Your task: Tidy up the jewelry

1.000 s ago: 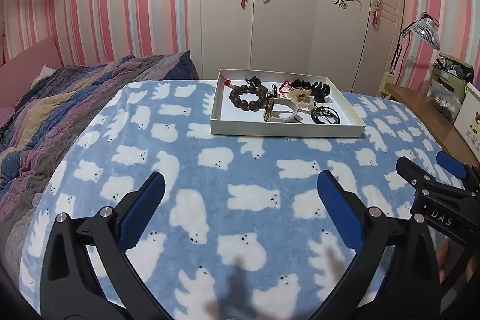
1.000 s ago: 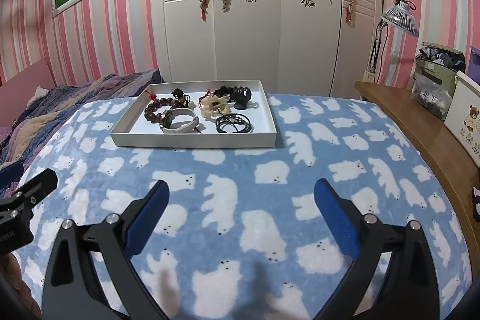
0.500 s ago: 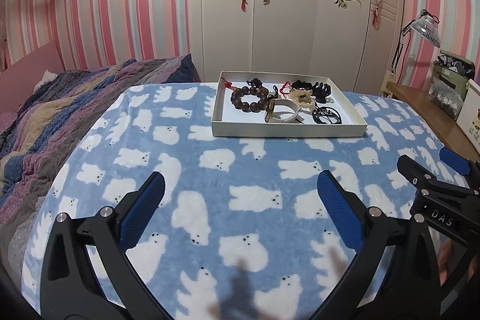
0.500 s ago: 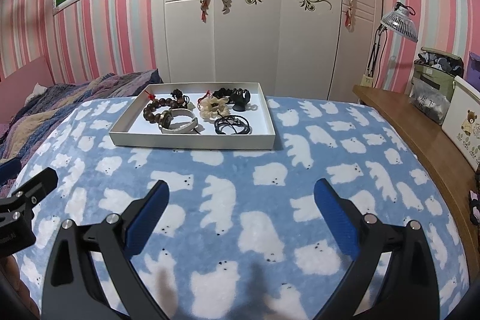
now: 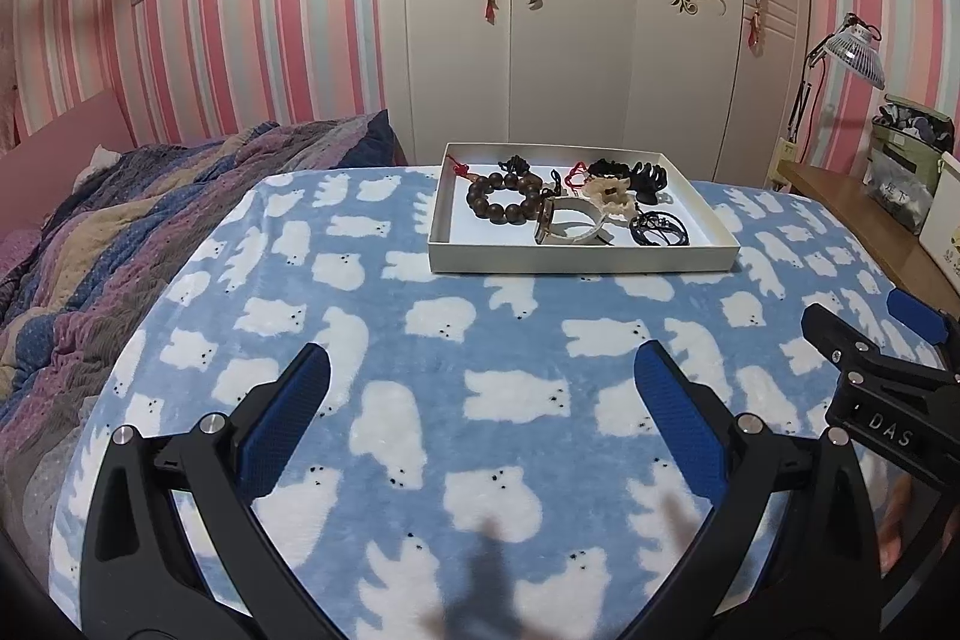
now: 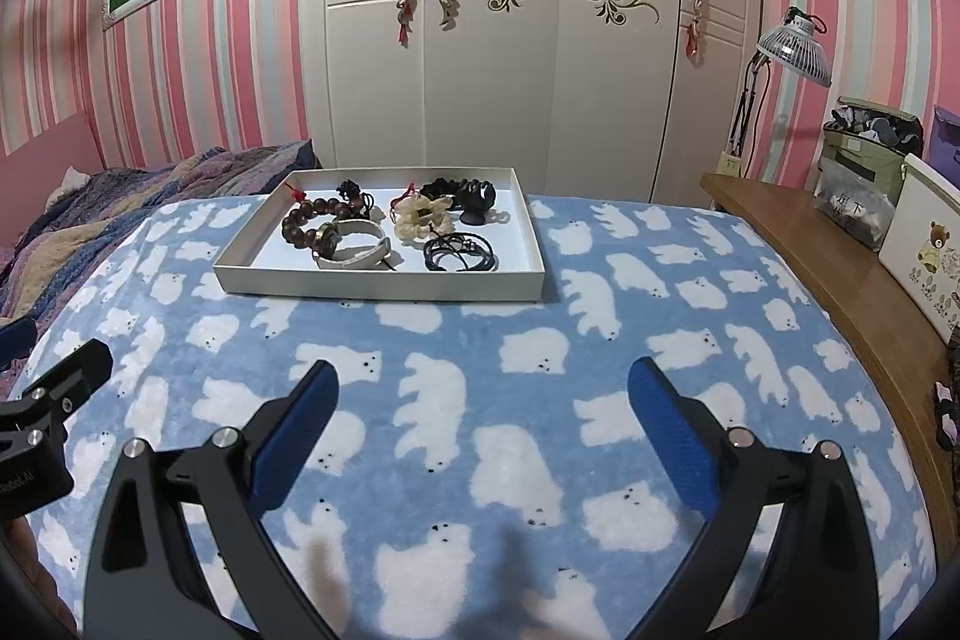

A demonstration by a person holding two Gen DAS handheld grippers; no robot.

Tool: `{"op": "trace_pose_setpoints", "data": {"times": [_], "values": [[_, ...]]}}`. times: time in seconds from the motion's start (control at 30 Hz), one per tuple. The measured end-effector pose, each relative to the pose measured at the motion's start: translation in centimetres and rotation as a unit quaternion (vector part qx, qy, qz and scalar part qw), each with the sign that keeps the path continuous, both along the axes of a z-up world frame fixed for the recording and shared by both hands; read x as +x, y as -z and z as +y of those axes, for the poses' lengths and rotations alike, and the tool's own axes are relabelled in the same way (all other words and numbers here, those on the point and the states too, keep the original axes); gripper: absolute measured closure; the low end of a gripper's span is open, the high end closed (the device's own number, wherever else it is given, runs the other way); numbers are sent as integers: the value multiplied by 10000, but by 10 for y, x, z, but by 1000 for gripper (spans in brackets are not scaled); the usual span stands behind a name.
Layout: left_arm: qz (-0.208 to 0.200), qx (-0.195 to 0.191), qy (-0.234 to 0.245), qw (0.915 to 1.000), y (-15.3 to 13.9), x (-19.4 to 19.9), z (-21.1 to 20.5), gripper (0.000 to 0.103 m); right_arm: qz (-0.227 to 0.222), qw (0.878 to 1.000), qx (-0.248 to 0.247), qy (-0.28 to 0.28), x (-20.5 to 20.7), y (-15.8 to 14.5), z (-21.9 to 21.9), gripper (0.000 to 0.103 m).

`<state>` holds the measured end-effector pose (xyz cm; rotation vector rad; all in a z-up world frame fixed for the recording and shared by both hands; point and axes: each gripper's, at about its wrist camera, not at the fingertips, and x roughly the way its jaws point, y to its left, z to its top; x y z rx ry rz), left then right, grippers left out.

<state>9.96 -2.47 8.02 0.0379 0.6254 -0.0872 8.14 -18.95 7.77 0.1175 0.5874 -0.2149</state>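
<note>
Blanket (image 5: pixel 510 334): one tray (image 5: pixel 576 259), two tongs.

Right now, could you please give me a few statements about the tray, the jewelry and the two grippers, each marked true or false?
1. The white tray sits on the bear-print blanket. True.
2. The left gripper is shut on the bead bracelet. False: it is open and empty, and the bracelet lies in the tray.
3. The black hair ties lie inside the tray. True.
4. The right gripper is inside the tray. False: it hovers open over the blanket, short of the tray.
5. The lamp stands left of the tray. False: it stands right.
</note>
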Motion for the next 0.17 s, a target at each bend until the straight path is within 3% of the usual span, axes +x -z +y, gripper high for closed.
{"op": "trace_pose_setpoints", "data": {"times": [0.17], "values": [[21, -15, -6, 10000, 0, 0, 0, 3, -3, 10000, -6, 3, 0, 0, 0, 6]]}}
